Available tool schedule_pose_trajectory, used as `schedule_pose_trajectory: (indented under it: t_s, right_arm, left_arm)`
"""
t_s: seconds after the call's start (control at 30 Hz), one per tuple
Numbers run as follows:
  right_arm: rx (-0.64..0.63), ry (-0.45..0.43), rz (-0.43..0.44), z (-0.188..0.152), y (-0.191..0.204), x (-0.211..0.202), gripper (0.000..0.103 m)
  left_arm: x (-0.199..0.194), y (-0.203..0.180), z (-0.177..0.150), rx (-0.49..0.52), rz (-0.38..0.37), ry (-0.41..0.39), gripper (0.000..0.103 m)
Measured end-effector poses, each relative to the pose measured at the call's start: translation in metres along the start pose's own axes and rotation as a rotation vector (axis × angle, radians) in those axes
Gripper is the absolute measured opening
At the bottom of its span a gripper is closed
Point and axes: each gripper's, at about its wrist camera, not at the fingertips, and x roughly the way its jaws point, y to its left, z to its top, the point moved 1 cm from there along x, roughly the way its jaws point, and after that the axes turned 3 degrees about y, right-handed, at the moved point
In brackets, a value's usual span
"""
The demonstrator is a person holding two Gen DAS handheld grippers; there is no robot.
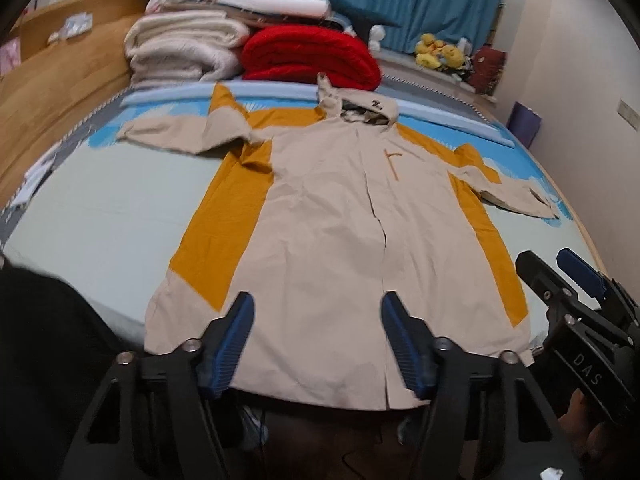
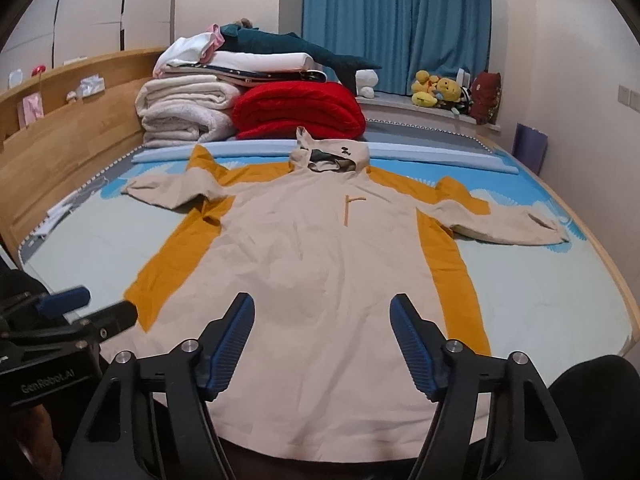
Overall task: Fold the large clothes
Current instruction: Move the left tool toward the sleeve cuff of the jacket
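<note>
A large beige hooded jacket with mustard-yellow side panels [image 1: 328, 232] lies flat and face up on the bed, hood toward the far end, both sleeves spread out. It also shows in the right wrist view [image 2: 320, 264]. My left gripper [image 1: 318, 312] is open and empty, hovering above the jacket's near hem. My right gripper [image 2: 322, 316] is open and empty above the hem too. The right gripper shows at the right edge of the left wrist view [image 1: 560, 272]; the left gripper shows at the left edge of the right wrist view [image 2: 88, 304].
The bed [image 2: 100, 256] has a pale green and blue cover. Folded white blankets [image 2: 188, 112] and a red quilt [image 2: 300, 112] are stacked at the far end. A wooden headboard [image 2: 72, 136] runs along the left. Plush toys [image 2: 436, 90] sit on the windowsill.
</note>
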Motion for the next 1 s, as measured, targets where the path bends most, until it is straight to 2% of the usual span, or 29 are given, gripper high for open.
schedule_pose_trajectory:
  t_s: [0.1,0.2,0.33,0.53,0.77,0.83,0.97,1.0]
  right_arm:
    - [-0.002,-0.002,0.025,0.014,-0.003,-0.003,0.070]
    - [-0.030,0.013,0.041,0.031,-0.003,0.004,0.070]
    - [-0.042,0.030,0.046,0.057,-0.004,0.022,0.070]
    - [-0.045,0.056,0.038,0.090,-0.001,0.055,0.070]
    - [-0.065,-0.005,0.052,0.149,-0.005,0.094,0.070]
    - [-0.058,-0.022,0.047,0.169,-0.007,0.107,0.070]
    - [-0.076,-0.080,0.052,0.227,-0.014,0.141,0.070]
    - [-0.073,-0.099,0.064,0.239,-0.017,0.147,0.069]
  left_arm:
    - [-0.006,-0.001,0.013,-0.009,-0.015,-0.009,0.056]
    - [-0.004,-0.007,0.023,0.033,0.002,-0.041,0.056]
    - [0.017,-0.006,0.043,-0.016,-0.037,0.006,0.056]
    - [0.038,-0.008,0.072,-0.022,-0.028,0.023,0.056]
    - [0.059,-0.002,0.112,-0.002,0.005,0.009,0.056]
    - [0.070,0.003,0.127,0.012,0.003,0.015,0.047]
    - [0.097,0.028,0.165,0.000,-0.009,0.039,0.014]
    - [0.107,0.040,0.177,-0.011,-0.010,0.046,0.013]
